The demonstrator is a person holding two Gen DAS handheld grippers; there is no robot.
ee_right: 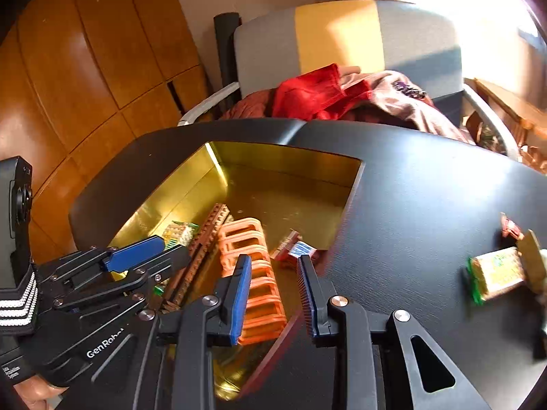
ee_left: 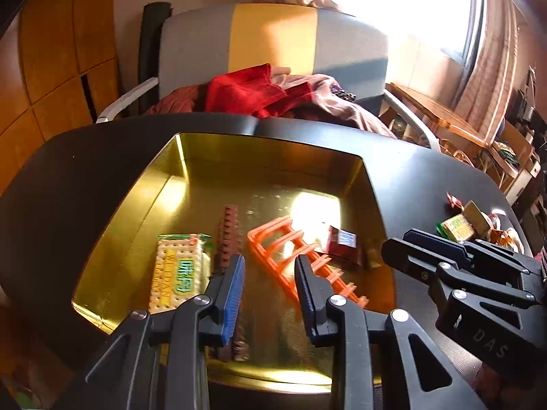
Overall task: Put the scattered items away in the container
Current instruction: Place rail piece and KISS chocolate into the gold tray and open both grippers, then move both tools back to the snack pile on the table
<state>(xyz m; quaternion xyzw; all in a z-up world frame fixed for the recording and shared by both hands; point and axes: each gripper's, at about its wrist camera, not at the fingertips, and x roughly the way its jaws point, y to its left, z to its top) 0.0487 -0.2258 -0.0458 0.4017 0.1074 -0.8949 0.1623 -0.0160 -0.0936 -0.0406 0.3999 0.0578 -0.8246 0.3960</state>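
A gold tin sits on the black table. In it lie a cracker pack, a brown toothed strip, an orange plastic rack and a small red-and-blue packet. My left gripper is open and empty over the tin's near side. My right gripper is open and empty over the tin's near right rim. On the table to the right lie a green cracker pack, a gold wrapped sweet and a small red sweet.
A grey and yellow chair with red and brown clothes stands behind the table. Wooden panels are on the left. Each gripper shows in the other's view: the right one, the left one.
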